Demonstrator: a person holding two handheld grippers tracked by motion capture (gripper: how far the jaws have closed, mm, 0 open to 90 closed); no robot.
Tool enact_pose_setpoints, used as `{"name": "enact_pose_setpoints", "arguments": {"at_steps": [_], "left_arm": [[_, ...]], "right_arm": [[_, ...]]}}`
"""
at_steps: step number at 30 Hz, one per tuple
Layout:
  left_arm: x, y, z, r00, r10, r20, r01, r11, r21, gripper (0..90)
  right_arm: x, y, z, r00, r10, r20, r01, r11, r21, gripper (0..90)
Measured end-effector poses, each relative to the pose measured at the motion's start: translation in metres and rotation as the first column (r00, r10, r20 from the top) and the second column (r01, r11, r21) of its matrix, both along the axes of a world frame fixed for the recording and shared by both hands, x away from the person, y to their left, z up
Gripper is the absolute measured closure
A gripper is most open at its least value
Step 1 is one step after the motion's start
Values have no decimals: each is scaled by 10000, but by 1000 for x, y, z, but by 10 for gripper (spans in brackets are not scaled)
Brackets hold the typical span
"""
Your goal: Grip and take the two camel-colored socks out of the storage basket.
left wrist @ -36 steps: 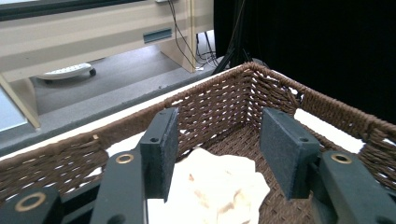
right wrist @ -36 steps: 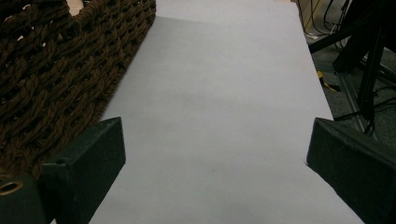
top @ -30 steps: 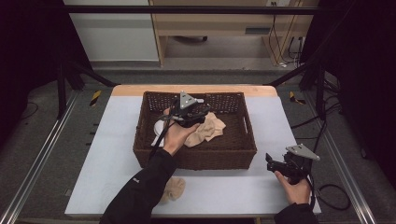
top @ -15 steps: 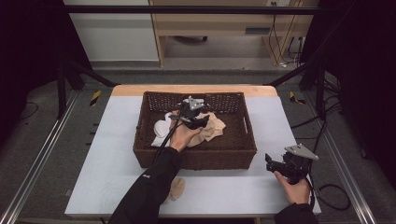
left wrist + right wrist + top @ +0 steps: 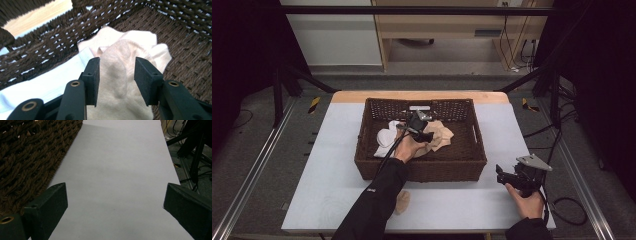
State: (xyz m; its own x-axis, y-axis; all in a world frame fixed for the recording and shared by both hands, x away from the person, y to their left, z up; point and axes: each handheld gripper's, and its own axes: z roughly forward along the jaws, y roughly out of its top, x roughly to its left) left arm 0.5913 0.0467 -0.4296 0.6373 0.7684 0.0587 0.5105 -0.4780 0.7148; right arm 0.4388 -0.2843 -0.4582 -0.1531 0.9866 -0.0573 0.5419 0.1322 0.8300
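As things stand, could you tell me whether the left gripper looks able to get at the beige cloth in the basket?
Probably yes. The left gripper is already inside the basket, its jaws open on either side of a fold of the beige cloth, with nothing between them and the fabric. The white cloth lies just beside it.

Right gripper [image 5: 115, 210] is sitting with jaws spread wide, hovering low over the bare white tabletop [image 5: 117, 175]. Dark brown woven wicker basket wall [image 5: 27, 157] is running along the left, just beside the left jaw. Black stand legs and cables [image 5: 195, 150] are showing far right, off the table.
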Motion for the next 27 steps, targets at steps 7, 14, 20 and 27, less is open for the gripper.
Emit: {"name": "enact_pose_setpoints", "arguments": {"at_steps": [7,14,20,27], "left_arm": [[1,-3,-8,9978,-223,-620,255,9984,510,530],[3,-4,-15,9912,-198,-1306,345,9932,1115,538],[4,-5,-16,9863,-244,-1632,447,9915,1218,620],[4,-1,-11,9795,11,-2014,180,9955,930,788]], "right_arm": [[0,0,0,10000,2,-15,-2,10000,-27,56],[0,0,-1,10000,-3,-38,3,10000,-54,57],[0,0,-1,10000,16,-51,-17,10000,-52,57],[0,0,-1,10000,17,-48,-17,10000,-55,58]]}}
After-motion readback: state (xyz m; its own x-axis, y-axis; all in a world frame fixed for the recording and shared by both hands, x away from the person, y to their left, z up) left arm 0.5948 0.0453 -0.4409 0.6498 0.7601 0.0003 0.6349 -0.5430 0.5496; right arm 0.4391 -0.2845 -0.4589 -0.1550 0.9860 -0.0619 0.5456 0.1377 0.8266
